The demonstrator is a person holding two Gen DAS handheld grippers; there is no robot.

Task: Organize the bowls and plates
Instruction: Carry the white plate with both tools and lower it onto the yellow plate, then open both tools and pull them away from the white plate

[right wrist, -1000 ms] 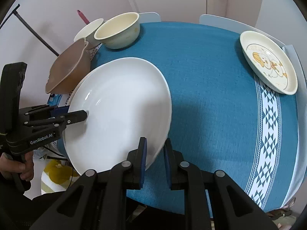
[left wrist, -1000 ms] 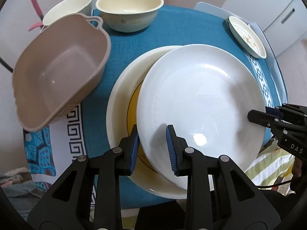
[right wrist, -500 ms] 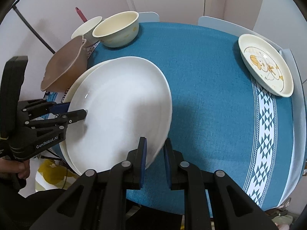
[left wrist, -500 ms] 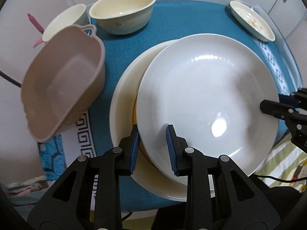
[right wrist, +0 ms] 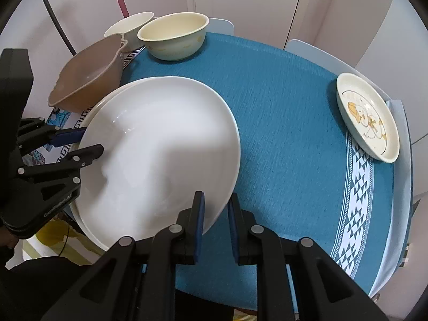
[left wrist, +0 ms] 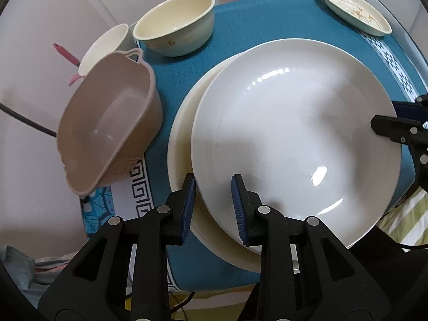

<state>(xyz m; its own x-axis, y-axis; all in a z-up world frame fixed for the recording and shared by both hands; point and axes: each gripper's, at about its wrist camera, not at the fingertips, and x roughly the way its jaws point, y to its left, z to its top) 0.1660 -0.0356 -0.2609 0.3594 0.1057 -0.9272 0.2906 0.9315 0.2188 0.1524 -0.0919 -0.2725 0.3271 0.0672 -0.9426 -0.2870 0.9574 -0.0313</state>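
A large white plate (left wrist: 294, 139) hangs just above a bigger cream plate (left wrist: 180, 139) lying on the teal tablecloth. It covers most of that plate and sits a little off to its right. My left gripper (left wrist: 214, 206) is shut on the white plate's near rim. In the right wrist view my right gripper (right wrist: 216, 222) is shut on the opposite rim of the white plate (right wrist: 160, 147). Only a thin sliver of the cream plate (right wrist: 103, 100) shows there. Each gripper appears in the other's view: the right gripper (left wrist: 396, 125) and the left gripper (right wrist: 88, 144).
A brown plastic basin (left wrist: 107, 123) leans at the table's left edge, close to the cream plate. Behind it stand a cream bowl (left wrist: 174, 26) and a white bowl (left wrist: 104, 45). A small plate with a duck picture (right wrist: 366, 117) lies at the far right edge.
Both grippers have carried the white plate further over the cream plate. The cream plate's yellow centre, visible before, is now covered. Both grips are unchanged.
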